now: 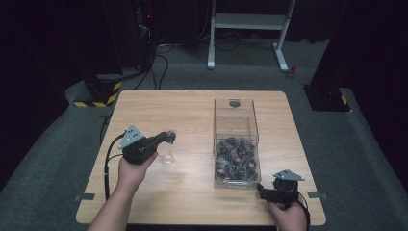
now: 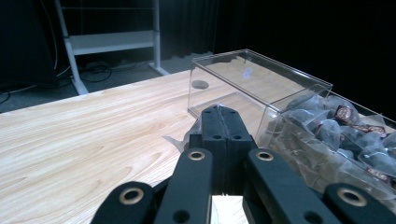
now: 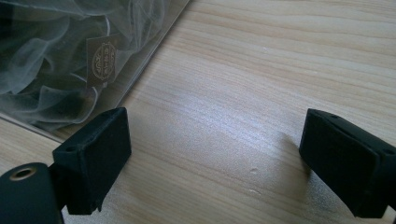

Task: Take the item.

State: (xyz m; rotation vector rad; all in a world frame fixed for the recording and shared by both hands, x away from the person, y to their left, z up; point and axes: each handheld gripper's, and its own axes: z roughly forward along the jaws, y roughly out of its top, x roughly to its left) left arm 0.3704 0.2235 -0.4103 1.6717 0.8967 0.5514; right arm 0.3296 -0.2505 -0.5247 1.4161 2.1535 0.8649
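Dark curtains and grey carpet ring a pale wooden surface [image 1: 192, 192]. Nearest the person, the right gripper [image 1: 267, 194] rests low at the front corner of a clear acrylic box [image 1: 235, 144], its jaws spread wide over bare wood, apparently idle. To the left, the left gripper [image 1: 169, 137] has its jaws pressed together on the rim of a small clear plastic cup [image 1: 167, 155], seemingly to carry it toward the box. Farther on, netted tea bags [image 1: 236, 161] fill the box's near half, probably the supply the cup is meant for.
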